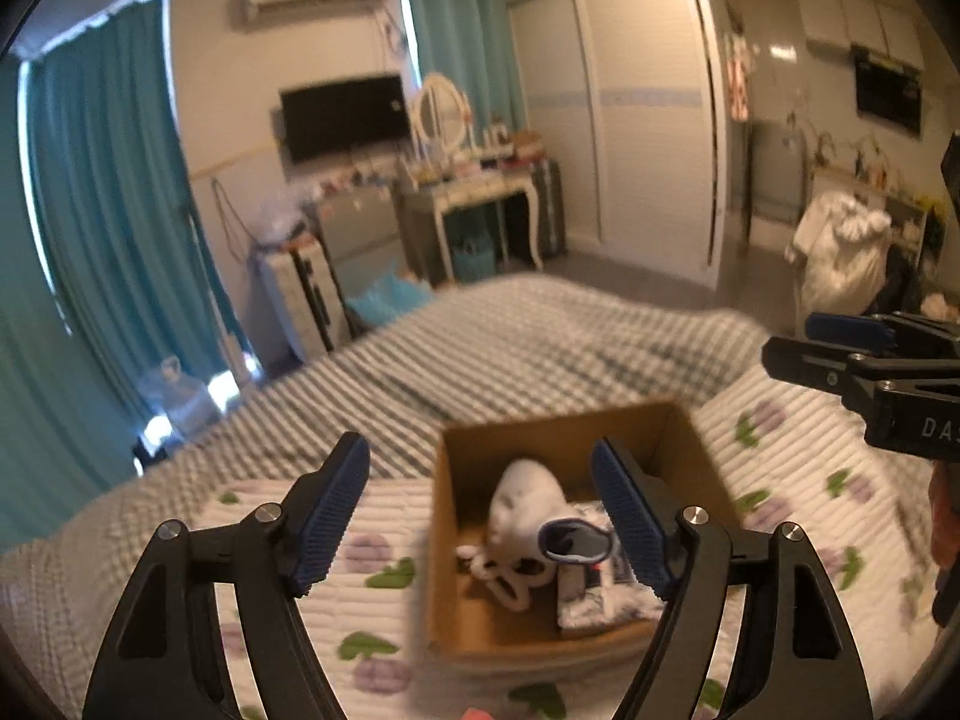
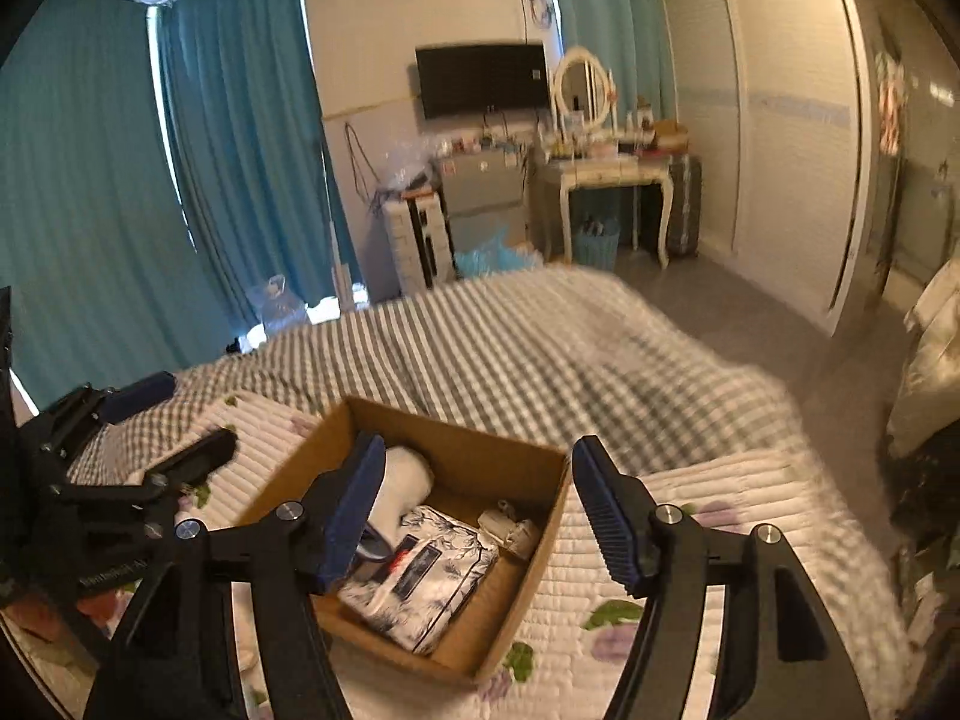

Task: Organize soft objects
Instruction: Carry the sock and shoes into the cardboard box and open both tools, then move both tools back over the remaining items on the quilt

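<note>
The white plush toy (image 1: 525, 504) and the folded floral cloth (image 2: 420, 576) lie together in the open cardboard box (image 2: 480, 450), gathered there, I'd say, to keep the soft things in one place. The box sits on the flowered quilt (image 2: 690, 540) atop the checked bedspread (image 2: 510, 348). Above it, the left gripper (image 1: 480, 516) and right gripper (image 2: 477, 504) hang with fingers apart, holding nothing.
</note>
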